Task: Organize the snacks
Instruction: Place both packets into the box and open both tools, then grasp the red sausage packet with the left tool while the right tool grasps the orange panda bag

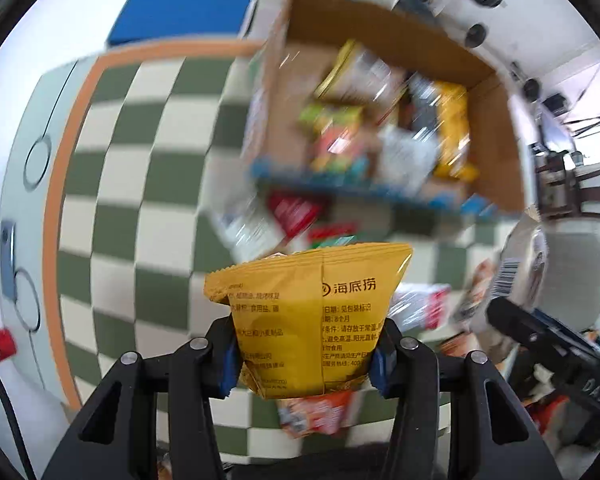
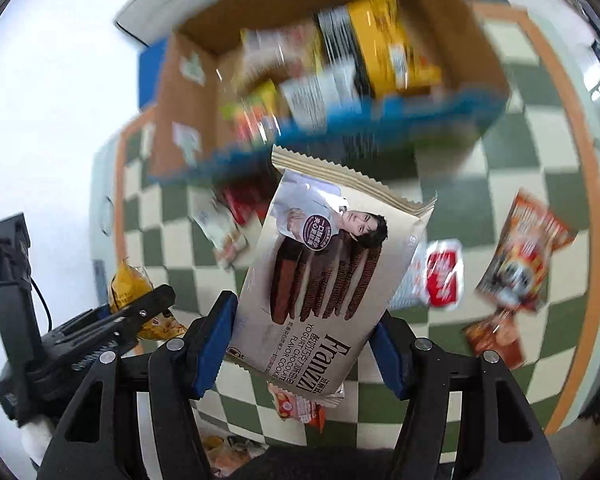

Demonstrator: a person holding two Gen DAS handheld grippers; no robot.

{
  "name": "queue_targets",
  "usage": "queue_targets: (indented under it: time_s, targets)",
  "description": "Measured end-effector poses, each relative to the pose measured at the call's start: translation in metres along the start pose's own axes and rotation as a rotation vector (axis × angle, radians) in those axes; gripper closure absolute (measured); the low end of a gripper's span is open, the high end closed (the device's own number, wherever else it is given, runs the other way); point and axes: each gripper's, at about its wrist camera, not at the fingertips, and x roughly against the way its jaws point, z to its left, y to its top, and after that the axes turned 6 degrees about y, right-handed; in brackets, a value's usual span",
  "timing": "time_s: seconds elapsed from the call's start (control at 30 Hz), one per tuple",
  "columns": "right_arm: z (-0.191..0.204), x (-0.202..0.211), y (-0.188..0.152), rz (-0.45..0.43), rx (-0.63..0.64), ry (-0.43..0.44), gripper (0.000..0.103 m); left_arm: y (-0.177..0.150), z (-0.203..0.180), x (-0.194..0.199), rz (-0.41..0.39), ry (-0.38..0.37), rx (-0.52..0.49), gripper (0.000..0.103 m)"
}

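Step in hand, by judgement: carriage of two packets toward the cardboard box (image 1: 496,120), both lifted clear of the checkered cloth (image 1: 140,184). Left gripper (image 1: 302,354): jaws drawn in on a yellow snack bag (image 1: 312,316), blue pads (image 1: 227,364) pressed to its lower sides, bag upright with printed back to the lens and sealed top edge uppermost. Right gripper (image 2: 300,344): jaws clamped on a Franzzi chocolate cookie pack (image 2: 324,276), beige wrapper tilted, crimped far end leaning toward the box. Cardboard box, right view (image 2: 188,92): open-topped, blue band along the near rim, already stocked with several packets, among them a yellow pack (image 2: 392,40); contents blurred, individual items not legible. Loose on the cloth, awaiting collection: a red-and-white packet (image 2: 442,276), an orange-red printed bag (image 2: 520,248), a small orange sachet (image 2: 300,406) below the held cookie pack, further packets near the box front. Next move, by judgement: both loads over the near rim and above a free patch inside, then jaws parted one at a time; risk of a packet catching the rim or landing atop an unstable pile.
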Motion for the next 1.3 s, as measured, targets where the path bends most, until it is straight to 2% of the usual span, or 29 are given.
queue_targets:
  time_s: [0.13, 0.23, 0.33, 0.47, 0.57, 0.73, 0.9, 0.93, 1.0, 1.03, 1.3]
  targets:
    - [0.006, 0.038, 0.043, -0.068, 0.032, -0.01, 0.037, 0.058, -0.028, 0.017, -0.02, 0.035, -0.025, 0.056]
    - [0.001, 0.053, 0.082, -0.101, 0.032, -0.047, 0.037, 0.096, -0.04, 0.009, 0.01, 0.052, -0.038, 0.056]
    - [-0.009, 0.05, 0.116, -0.098, 0.027, -0.085, 0.037, 0.129, -0.04, -0.015, 0.08, 0.066, -0.026, 0.056]
    - [-0.024, 0.03, 0.141, -0.068, 0.027, -0.137, 0.037, 0.151, -0.043, -0.04, 0.127, 0.119, -0.034, 0.056]
    - [-0.038, 0.013, 0.154, -0.045, 0.025, -0.186, 0.037, 0.158, -0.047, -0.055, 0.16, 0.143, -0.043, 0.056]
    - [-0.055, -0.009, 0.166, -0.007, 0.027, -0.231, 0.037, 0.162, -0.044, -0.076, 0.212, 0.14, -0.031, 0.055]
    - [-0.064, -0.02, 0.172, 0.021, 0.004, -0.217, 0.035, 0.164, -0.038, -0.088, 0.258, 0.123, 0.0, 0.054]
    - [-0.065, -0.022, 0.174, 0.033, -0.003, -0.218, 0.034, 0.164, -0.037, -0.088, 0.256, 0.122, 0.011, 0.05]
    - [-0.067, -0.025, 0.176, 0.055, -0.012, -0.227, 0.012, 0.165, -0.037, -0.088, 0.24, 0.133, 0.004, 0.03]
    - [-0.067, -0.025, 0.176, 0.052, -0.01, -0.233, 0.009, 0.166, -0.037, -0.087, 0.234, 0.14, 0.001, 0.017]
    - [-0.058, -0.027, 0.169, 0.072, 0.02, -0.234, 0.008, 0.164, -0.042, -0.076, 0.205, 0.118, -0.005, 0.016]
